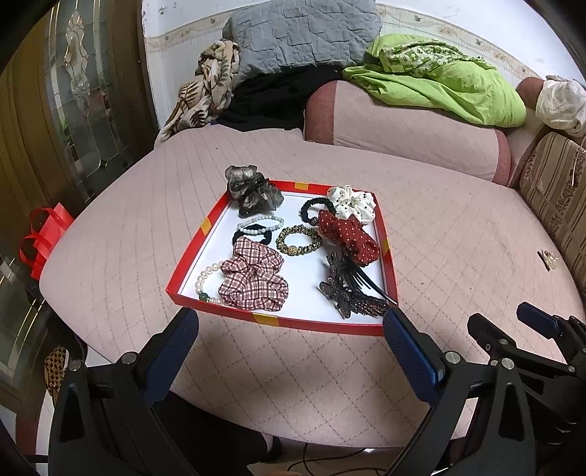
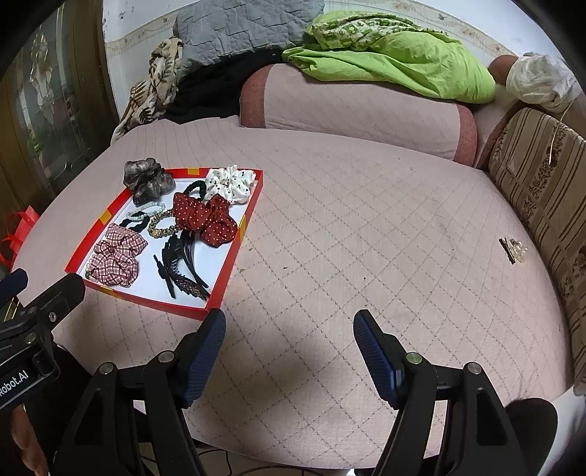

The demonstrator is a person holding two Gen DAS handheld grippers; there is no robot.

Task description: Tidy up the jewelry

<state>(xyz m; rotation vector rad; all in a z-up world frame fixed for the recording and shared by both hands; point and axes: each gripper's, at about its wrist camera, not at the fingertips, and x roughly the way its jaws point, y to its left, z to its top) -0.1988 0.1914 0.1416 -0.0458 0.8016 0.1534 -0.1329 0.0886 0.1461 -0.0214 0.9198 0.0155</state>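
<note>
A shallow red tray (image 1: 185, 262) (image 2: 234, 256) lies on the pink quilted cushion and holds several hair pieces. Among them are a checked scrunchie (image 1: 252, 280) (image 2: 117, 260), a red dotted scrunchie (image 1: 348, 236) (image 2: 205, 218), a white dotted scrunchie (image 1: 353, 201) (image 2: 229, 182), a pearl bracelet (image 1: 205, 280), and dark claw clips (image 1: 351, 293) (image 2: 183, 267). A small clear hair clip (image 2: 512, 250) (image 1: 547, 259) lies alone far right by the sofa back. My left gripper (image 1: 291, 322) is open just before the tray's near rim. My right gripper (image 2: 289, 318) is open over bare cushion, right of the tray.
A pink bolster (image 2: 359, 110) lies behind, with green cloth (image 2: 395, 62), a grey quilt (image 1: 304, 33) and a patterned scarf (image 1: 208, 88) piled on it. A striped sofa back (image 2: 542, 190) runs along the right. A red bag (image 1: 44, 234) hangs off the left edge.
</note>
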